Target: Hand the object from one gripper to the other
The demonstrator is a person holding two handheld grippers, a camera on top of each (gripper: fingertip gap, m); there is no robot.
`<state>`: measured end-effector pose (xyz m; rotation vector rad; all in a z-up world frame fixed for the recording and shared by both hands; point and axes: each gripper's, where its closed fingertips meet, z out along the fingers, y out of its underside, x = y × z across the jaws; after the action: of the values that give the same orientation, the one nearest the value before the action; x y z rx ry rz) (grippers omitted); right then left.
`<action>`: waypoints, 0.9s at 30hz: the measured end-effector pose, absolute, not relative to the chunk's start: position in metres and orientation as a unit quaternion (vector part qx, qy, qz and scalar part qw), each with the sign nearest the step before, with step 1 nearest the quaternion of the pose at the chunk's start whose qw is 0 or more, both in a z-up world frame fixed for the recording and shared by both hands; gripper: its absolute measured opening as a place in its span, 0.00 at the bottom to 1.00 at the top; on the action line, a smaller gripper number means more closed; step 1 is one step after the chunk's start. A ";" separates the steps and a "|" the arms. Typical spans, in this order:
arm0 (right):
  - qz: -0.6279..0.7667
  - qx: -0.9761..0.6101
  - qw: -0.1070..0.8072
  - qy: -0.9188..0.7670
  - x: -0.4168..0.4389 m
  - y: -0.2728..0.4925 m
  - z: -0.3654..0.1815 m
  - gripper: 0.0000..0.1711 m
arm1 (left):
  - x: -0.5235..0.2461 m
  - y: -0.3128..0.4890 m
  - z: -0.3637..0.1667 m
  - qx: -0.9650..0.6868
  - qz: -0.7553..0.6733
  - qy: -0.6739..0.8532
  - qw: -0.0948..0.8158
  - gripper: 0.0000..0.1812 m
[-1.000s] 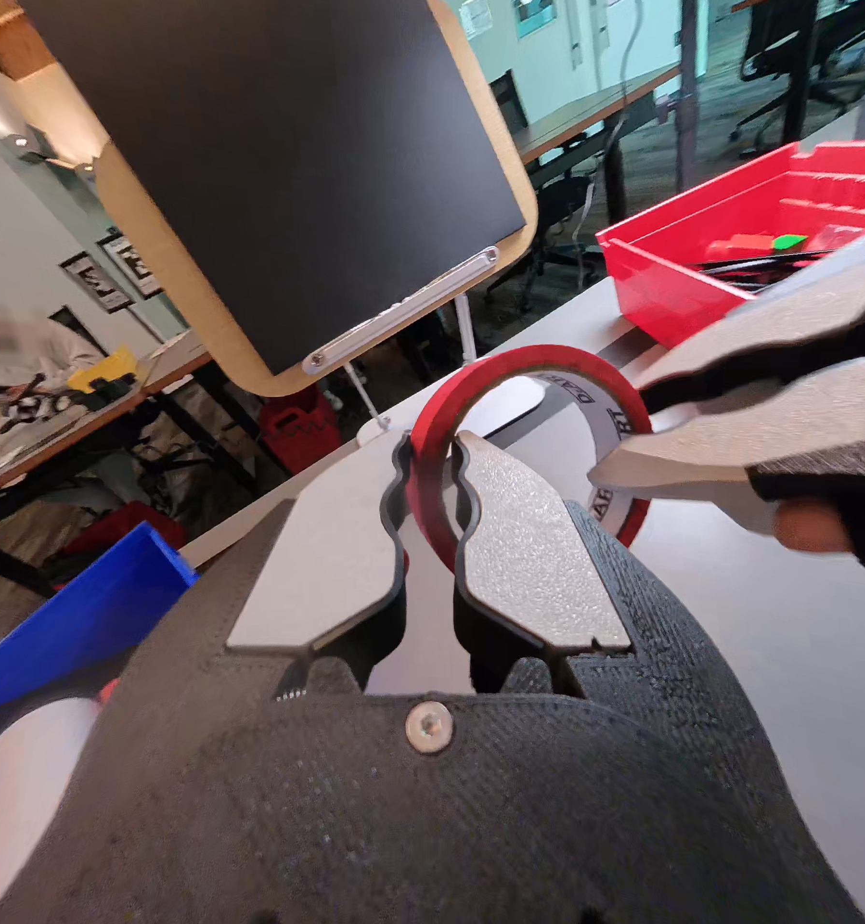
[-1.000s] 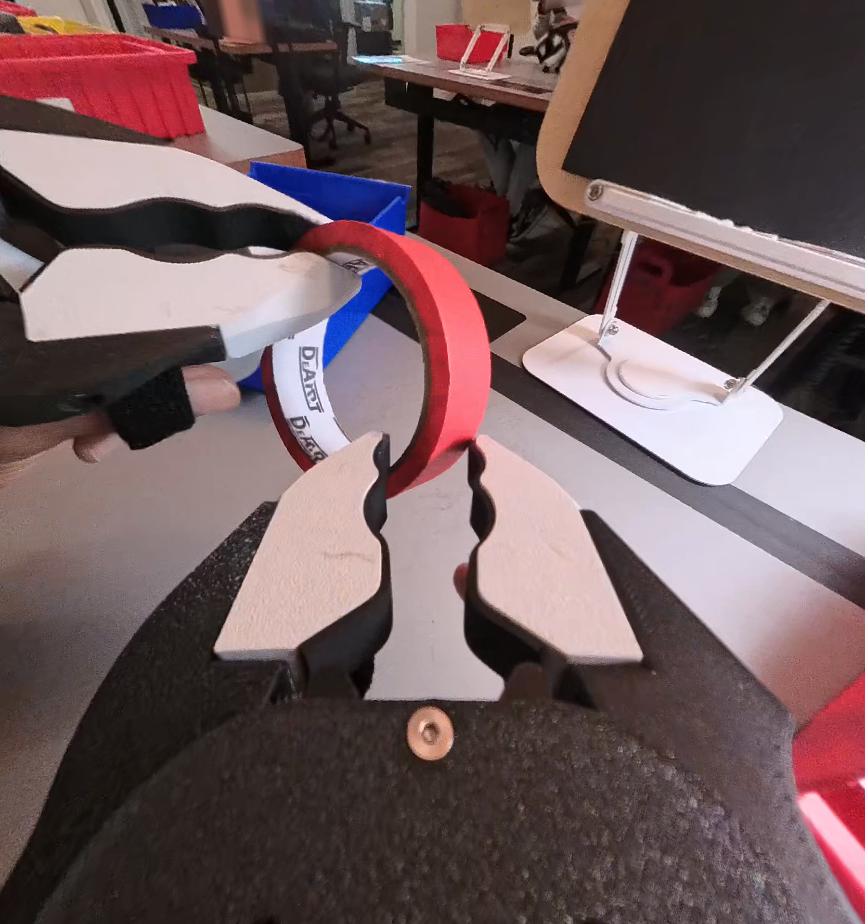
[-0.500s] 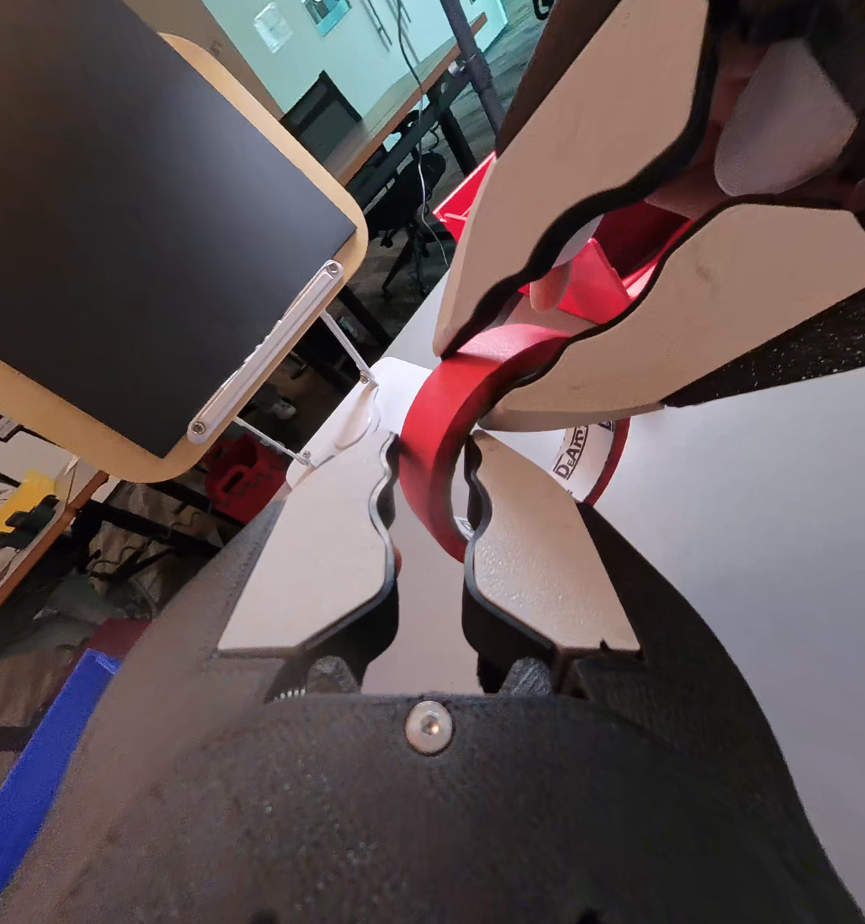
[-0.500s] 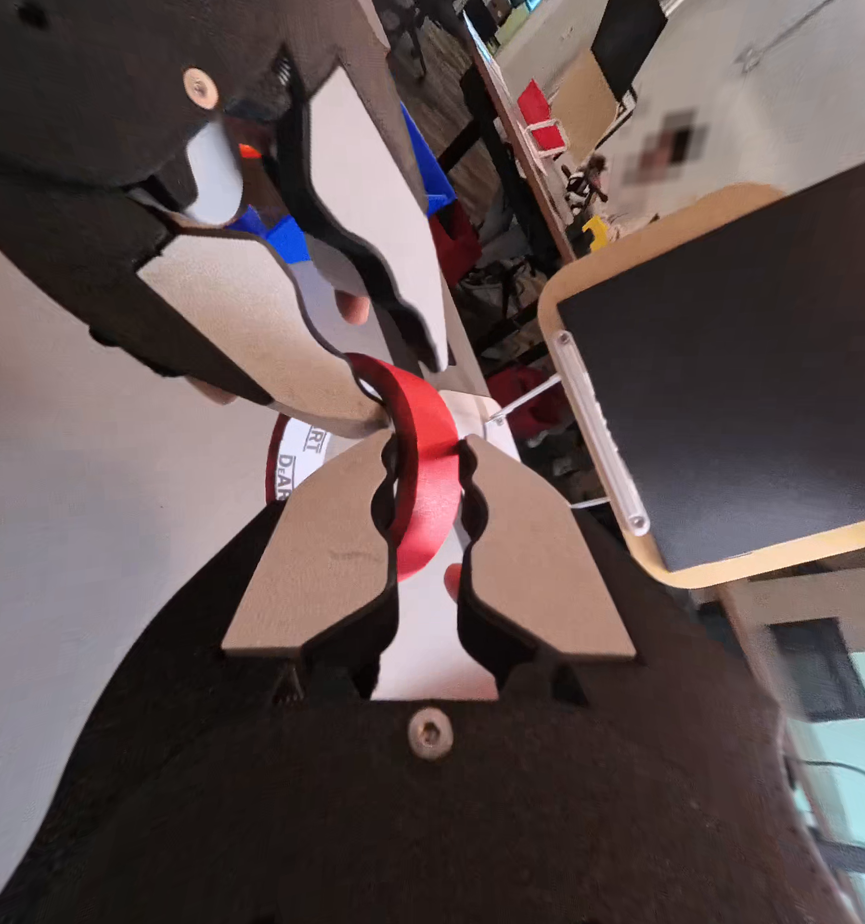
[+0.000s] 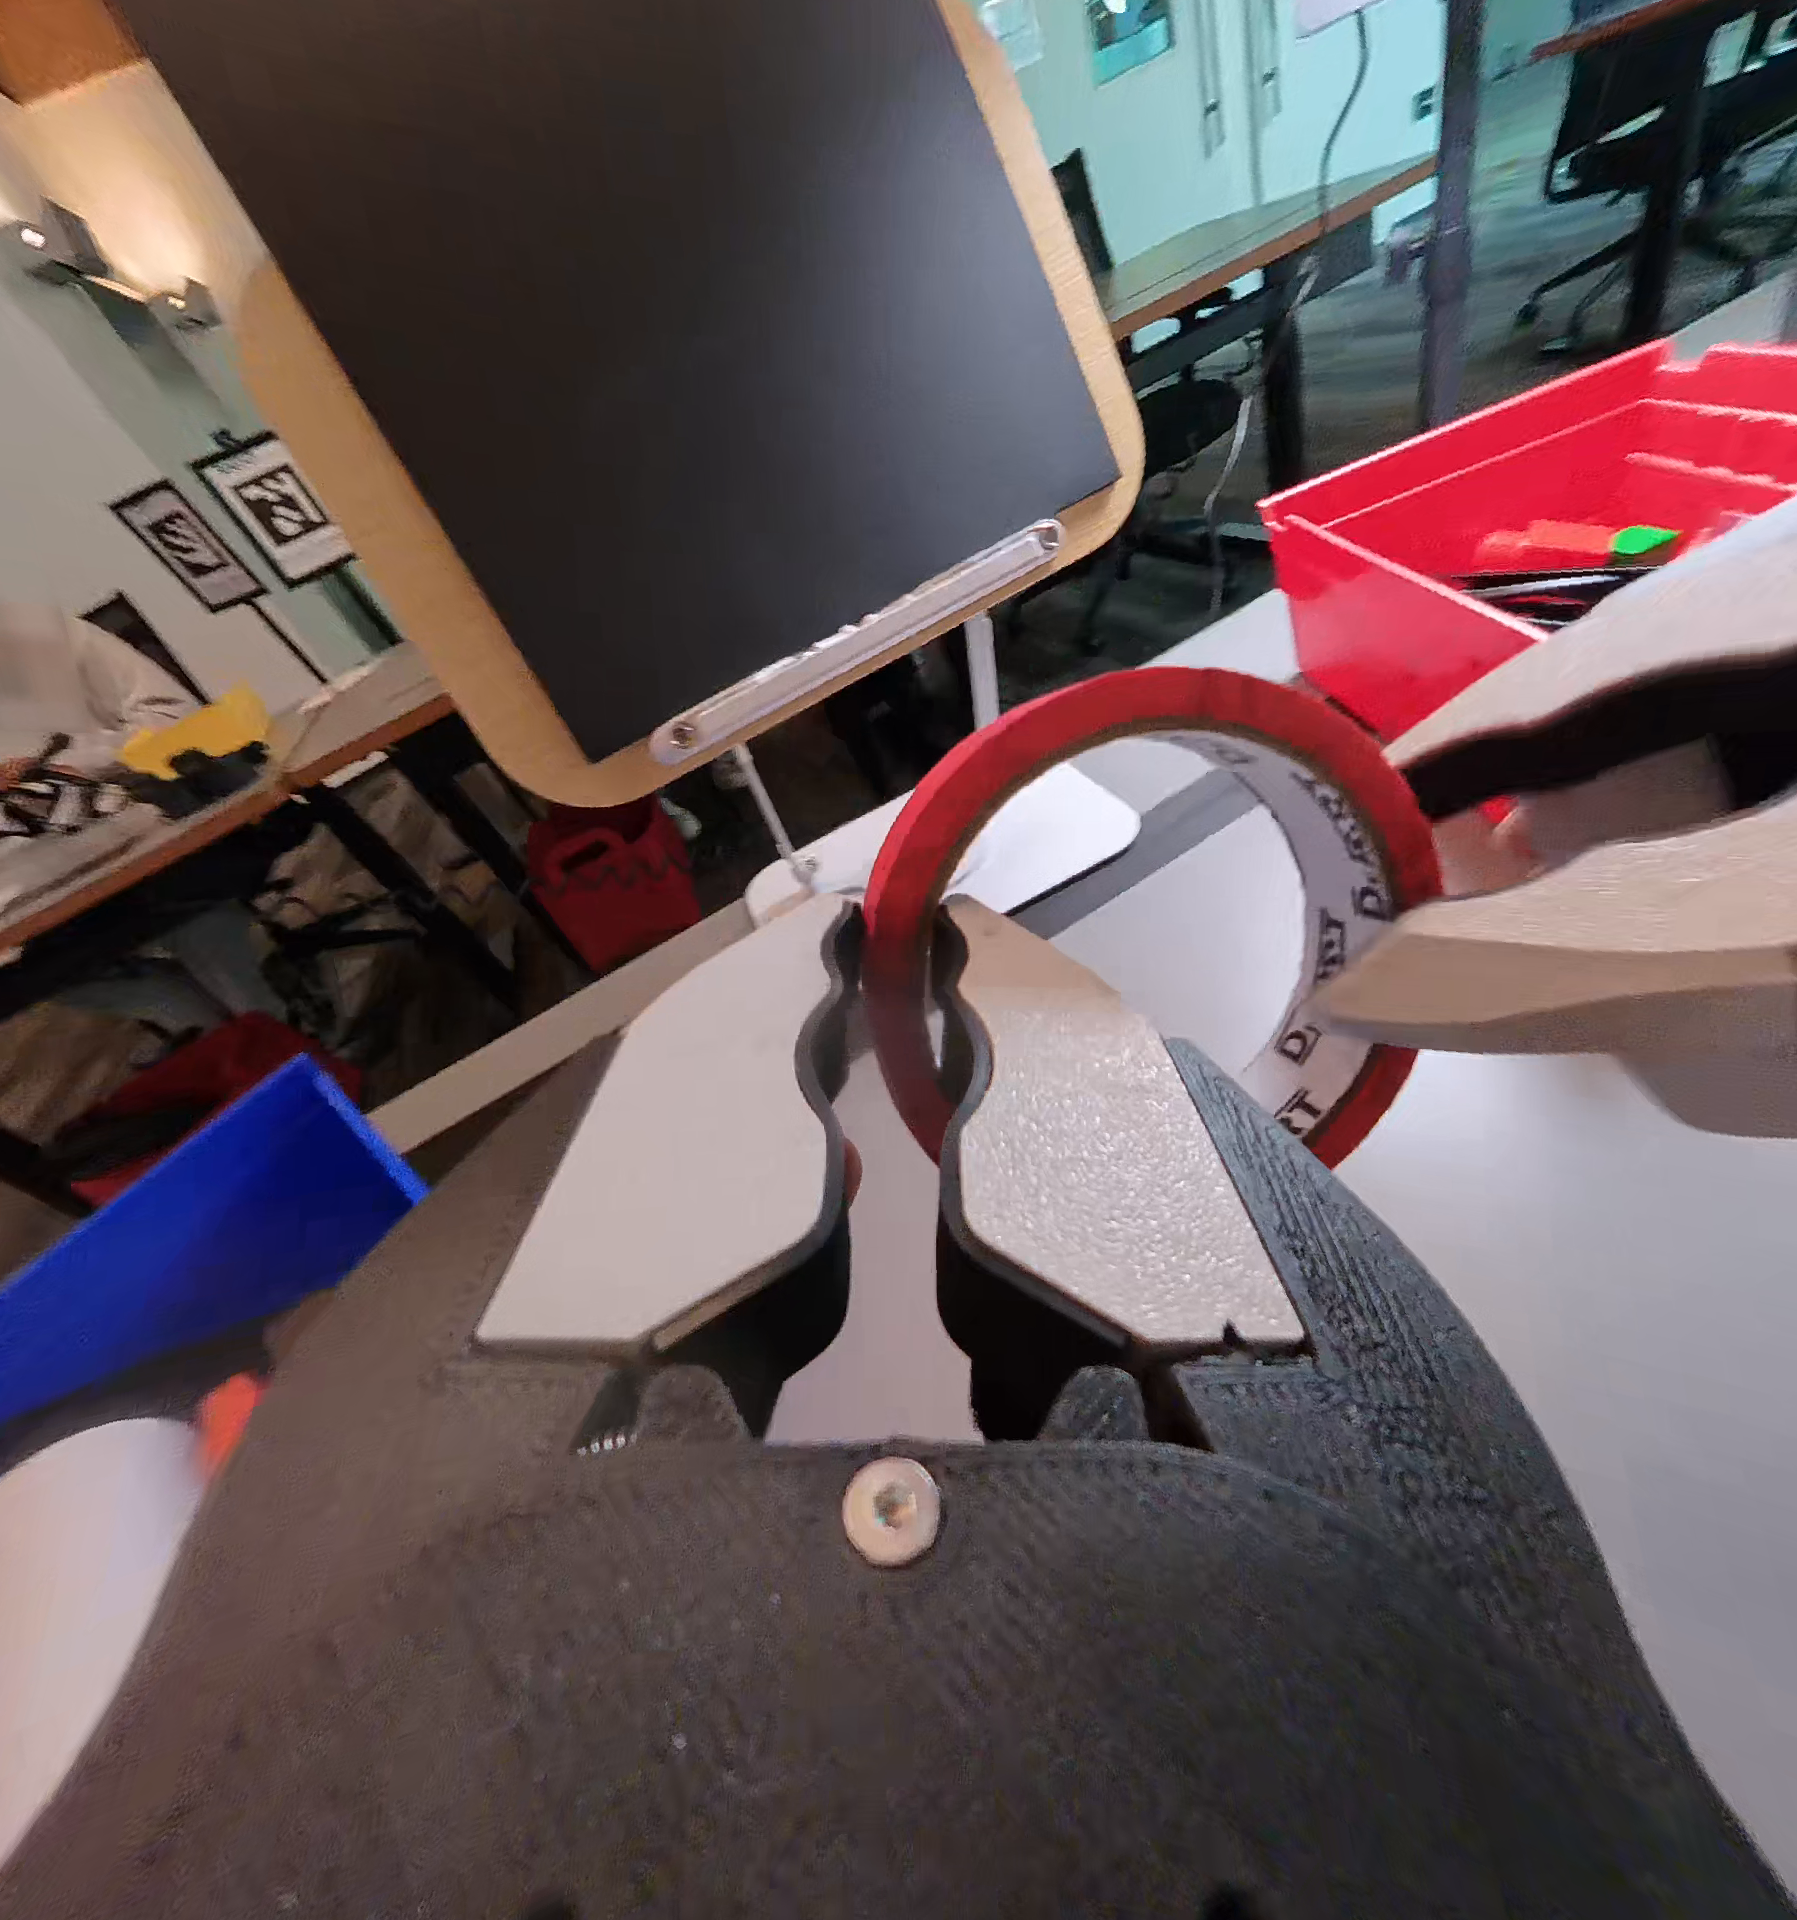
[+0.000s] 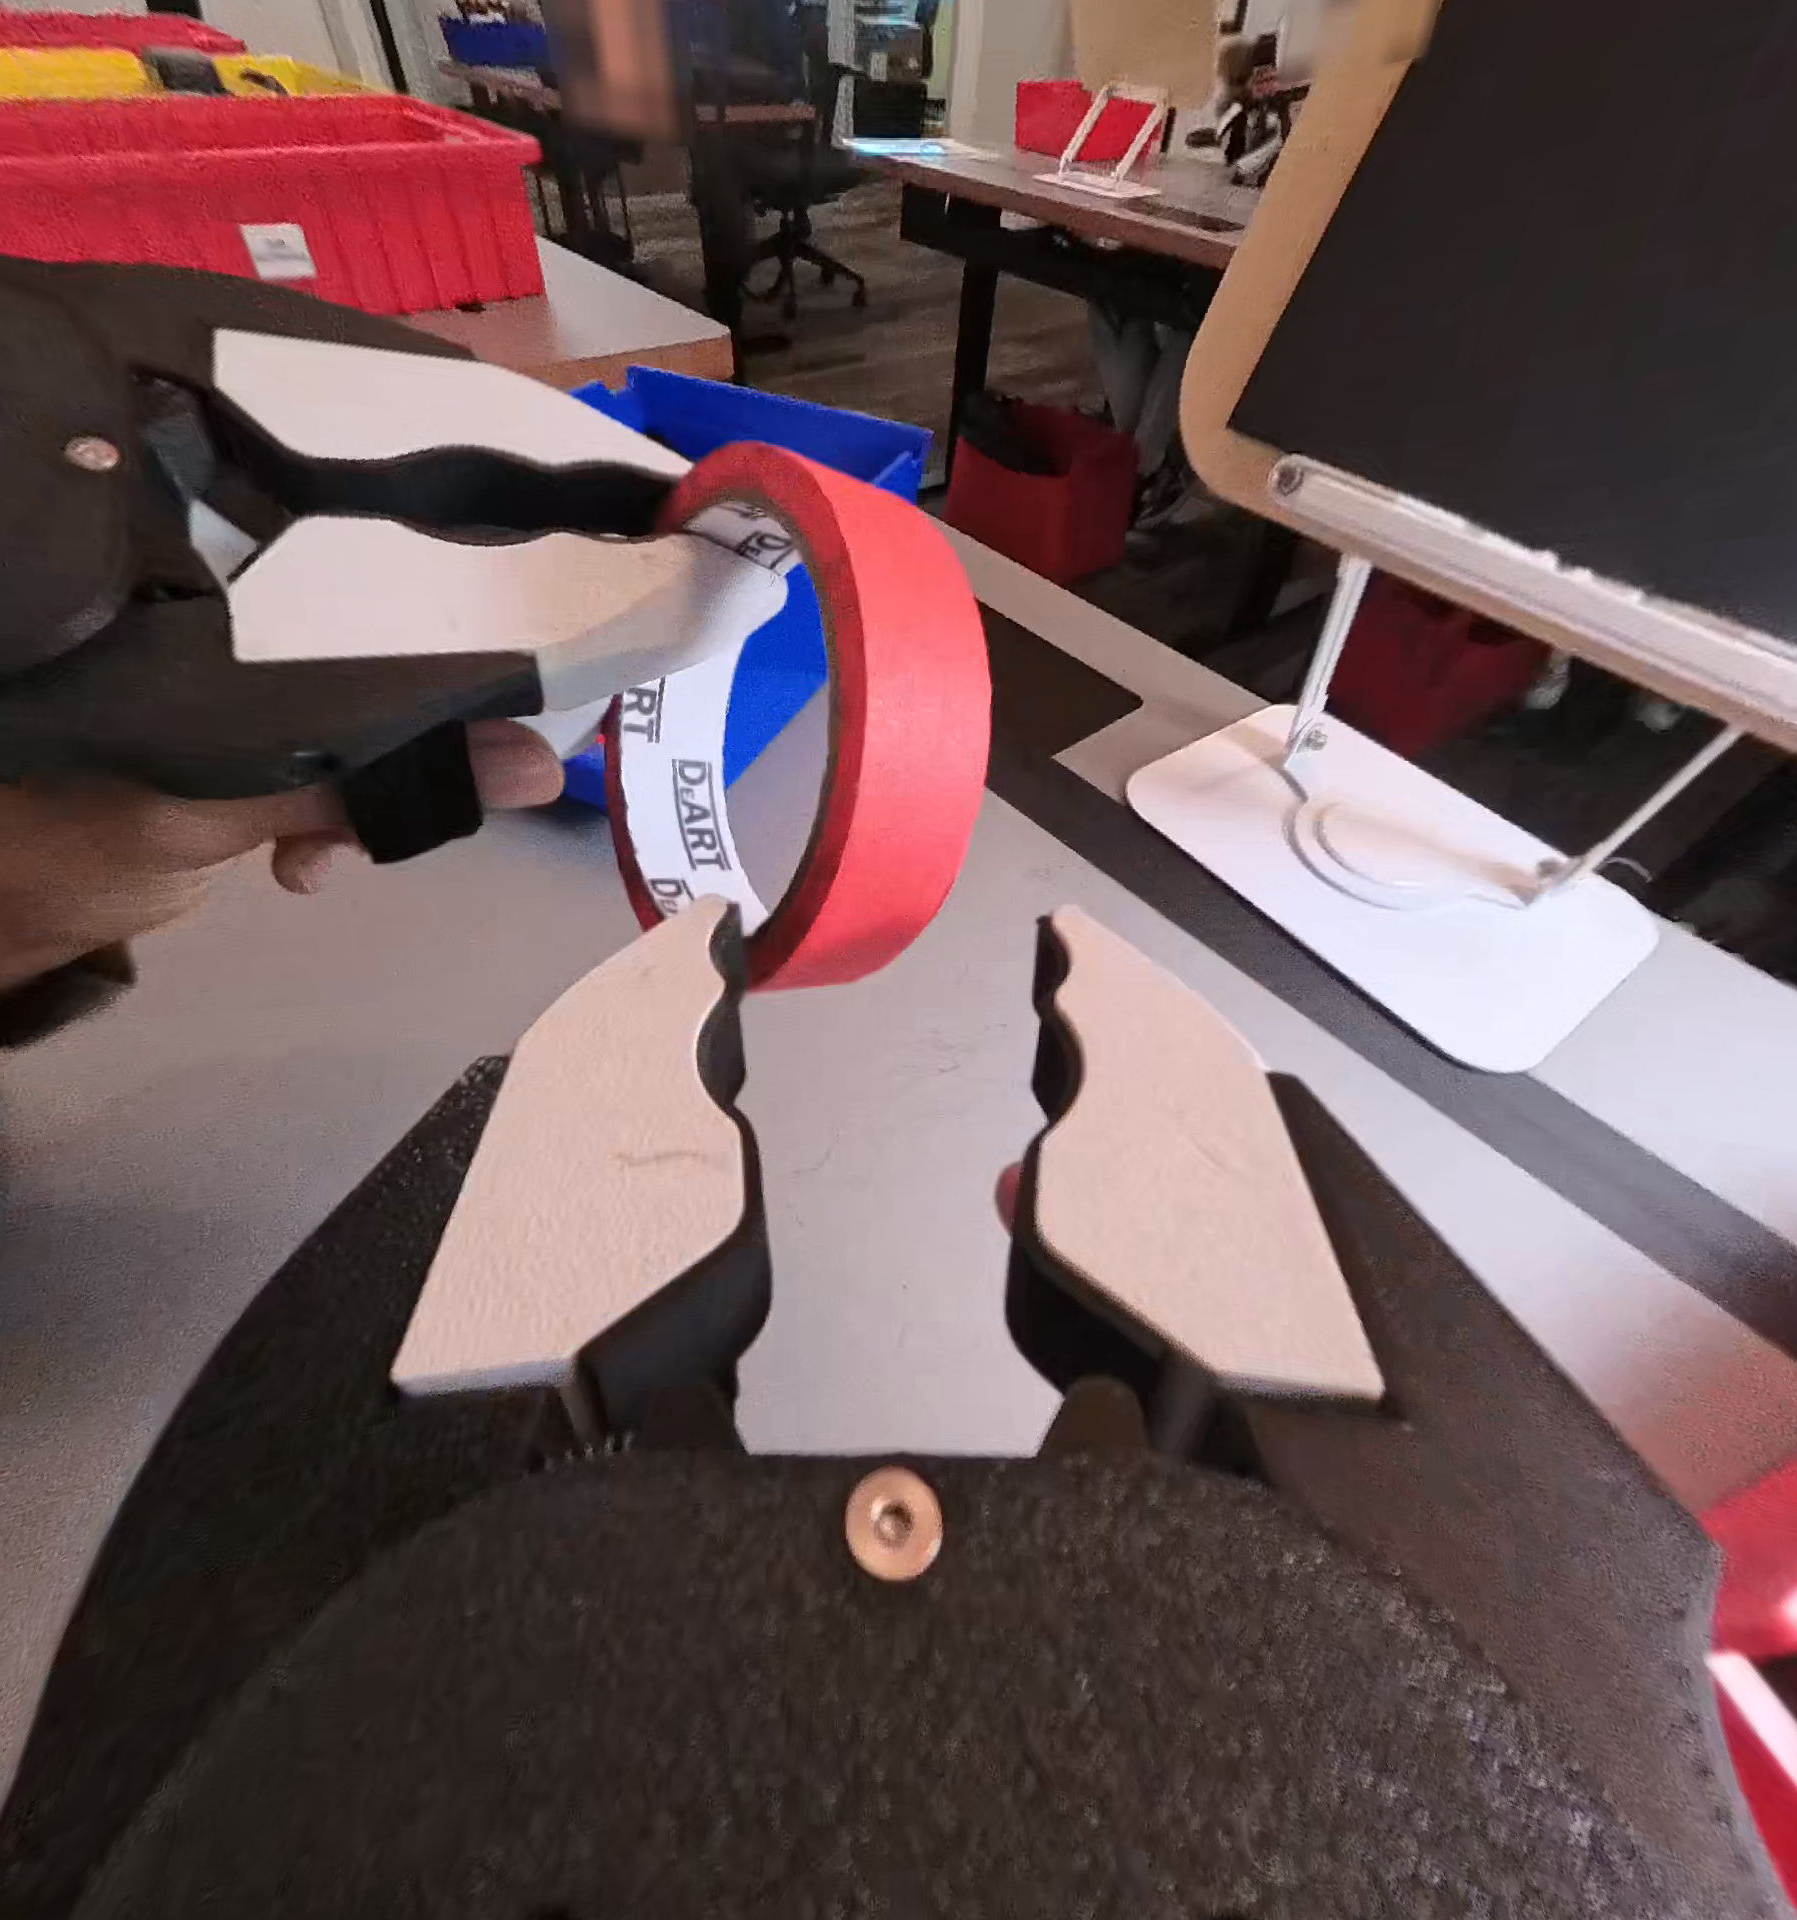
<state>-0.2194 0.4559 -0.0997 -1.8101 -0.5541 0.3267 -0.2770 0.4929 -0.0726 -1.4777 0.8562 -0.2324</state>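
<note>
Blue bin (image 5: 177, 1236): to the left of the left gripper's fingers and lower than their tips, at the table's edge; in the right wrist view it lies beyond the tape roll.
Left gripper (image 5: 894, 925): fingers narrow, clamped on the near wall of the tape roll, one finger outside the ring and one inside; in the right wrist view it reaches in from the left (image 6: 696, 520), pinching the roll's upper left rim.
Tape roll (image 5: 1164, 696): red with a white printed core, upright and off the table, its ring standing out past the left gripper's fingertips; its lower edge (image 6: 904, 727) sits just at the tip of the right gripper's left finger, and whether they touch cannot be told.
Dark board (image 5: 665, 343): tan-rimmed, on a white stand, beyond and above both pairs of fingers.
Right gripper (image 6: 889, 914): fingers spread wide, holding nothing; in the left wrist view its fingers (image 5: 1600, 935) enter from the right, straddling the far wall of the roll.
Table (image 6: 250, 1091): grey, below both grippers.
Red bin (image 5: 1476, 561): far right, beyond the right gripper's fingers, with small items inside.
</note>
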 end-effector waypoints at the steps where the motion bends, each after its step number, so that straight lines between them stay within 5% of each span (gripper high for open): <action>1: 0.153 -0.771 0.575 -0.229 -0.223 0.457 -0.104 0.23 | -0.274 0.491 -0.074 -0.653 -0.110 0.378 0.646 0.07; 7: 0.157 -0.757 0.582 -0.251 -0.206 0.453 -0.092 0.18 | -0.260 0.477 -0.076 -0.638 -0.163 0.423 0.623 0.14; 16: -0.097 -0.619 0.575 -0.525 -0.213 0.417 -0.091 0.17 | -0.235 0.430 -0.090 -0.546 -0.194 0.586 0.567 0.30; 21: -0.079 -0.547 0.586 -0.592 -0.248 0.389 -0.086 0.16 | -0.240 0.410 -0.116 -0.477 -0.166 0.688 0.521 0.20; 27: -0.050 -0.531 0.634 -0.559 -0.252 0.377 -0.057 0.17 | -0.246 0.405 -0.077 -0.425 -0.184 0.658 0.593 0.16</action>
<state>-0.2525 0.3770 -0.0566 -1.2143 -1.2785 -0.1147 -0.2464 0.4047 -0.0772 -0.9886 1.5300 -0.4281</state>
